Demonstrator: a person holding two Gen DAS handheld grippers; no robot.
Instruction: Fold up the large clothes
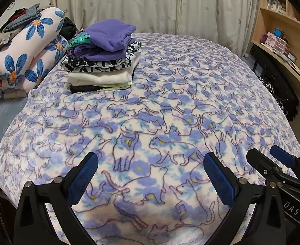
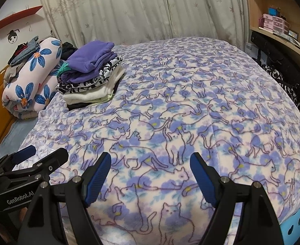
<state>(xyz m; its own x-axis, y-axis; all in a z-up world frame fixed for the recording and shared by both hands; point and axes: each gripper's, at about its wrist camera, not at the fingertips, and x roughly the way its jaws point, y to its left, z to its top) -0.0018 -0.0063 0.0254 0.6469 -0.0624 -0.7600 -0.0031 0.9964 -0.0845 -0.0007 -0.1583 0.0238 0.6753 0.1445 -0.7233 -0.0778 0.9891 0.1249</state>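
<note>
A stack of folded clothes (image 1: 103,61), purple on top, then black-and-white, cream and black, sits at the far left of the bed; it also shows in the right wrist view (image 2: 90,77). My left gripper (image 1: 150,163) is open and empty above the near edge of the cat-print blanket (image 1: 170,112). My right gripper (image 2: 151,163) is open and empty beside it, over the same blanket (image 2: 190,102). The right gripper shows at the right edge of the left wrist view (image 1: 270,155), and the left gripper at the left edge of the right wrist view (image 2: 41,153). No unfolded garment is in view.
A rolled flower-print quilt (image 1: 25,59) with loose dark clothes on it lies left of the stack. Curtains (image 1: 150,4) hang behind the bed. A wooden desk and shelves (image 1: 282,40) stand at the right. A blue stool (image 2: 295,222) is at the bed's near right corner.
</note>
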